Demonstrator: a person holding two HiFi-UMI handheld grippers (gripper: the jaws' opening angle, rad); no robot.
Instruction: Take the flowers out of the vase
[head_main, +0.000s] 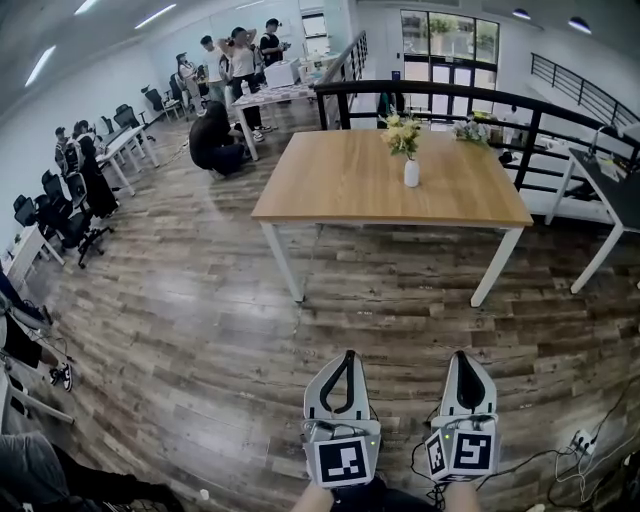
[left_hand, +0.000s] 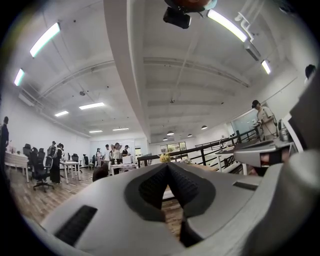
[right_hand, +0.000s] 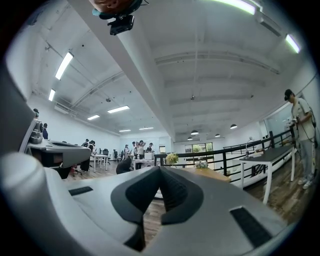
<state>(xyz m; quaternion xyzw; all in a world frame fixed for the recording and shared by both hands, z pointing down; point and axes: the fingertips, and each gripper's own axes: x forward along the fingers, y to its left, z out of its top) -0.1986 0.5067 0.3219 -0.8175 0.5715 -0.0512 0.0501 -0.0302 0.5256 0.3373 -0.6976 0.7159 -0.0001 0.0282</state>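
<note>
A white vase (head_main: 411, 173) holding yellow flowers (head_main: 402, 133) stands on the far half of a wooden table (head_main: 340, 185). In the head view both grippers are low and well short of the table, over the wood floor. The jaws of my left gripper (head_main: 349, 356) meet at the tips with nothing between them, and my right gripper (head_main: 468, 356) is shut and empty too. Both point level toward the table. The flowers (left_hand: 164, 158) peek just above the joined jaws in the left gripper view. They show small and far as flowers (right_hand: 172, 158) in the right gripper view.
A second small bunch of flowers (head_main: 468, 130) lies at the table's far right. A black railing (head_main: 520, 105) runs behind the table, and a dark desk (head_main: 612, 190) stands to its right. People and office chairs (head_main: 70, 215) fill the back left. Cables (head_main: 580, 445) lie on the floor at bottom right.
</note>
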